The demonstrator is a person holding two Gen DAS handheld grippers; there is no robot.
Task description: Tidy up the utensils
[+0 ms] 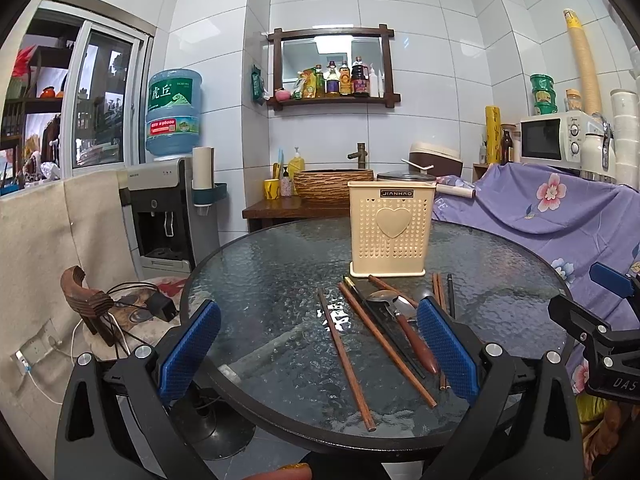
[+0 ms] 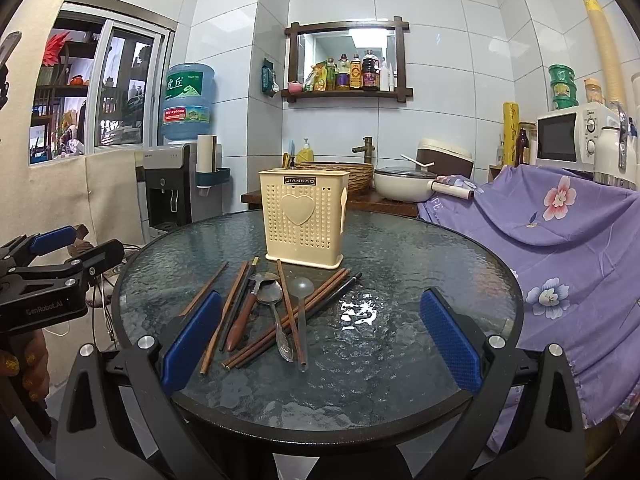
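Observation:
A cream perforated utensil holder [image 1: 391,229] with a heart on it stands upright on the round glass table [image 1: 260,280]; it also shows in the right wrist view [image 2: 304,222]. Before it lie loose brown chopsticks [image 1: 346,360], a wooden-handled spoon [image 1: 404,320] and black chopsticks. The right wrist view shows the same pile: chopsticks [image 2: 224,320], a metal spoon [image 2: 274,312], a translucent spoon [image 2: 302,312]. My left gripper [image 1: 320,352] is open and empty above the table's near edge. My right gripper [image 2: 320,344] is open and empty, with the pile at its left finger.
A chair draped in purple floral cloth [image 2: 560,232] stands right of the table. A water dispenser [image 1: 168,216] and a wooden stool with cables [image 1: 92,304] stand to the left. A wooden counter with a basin [image 1: 332,184] and a pot [image 2: 404,182] lies behind.

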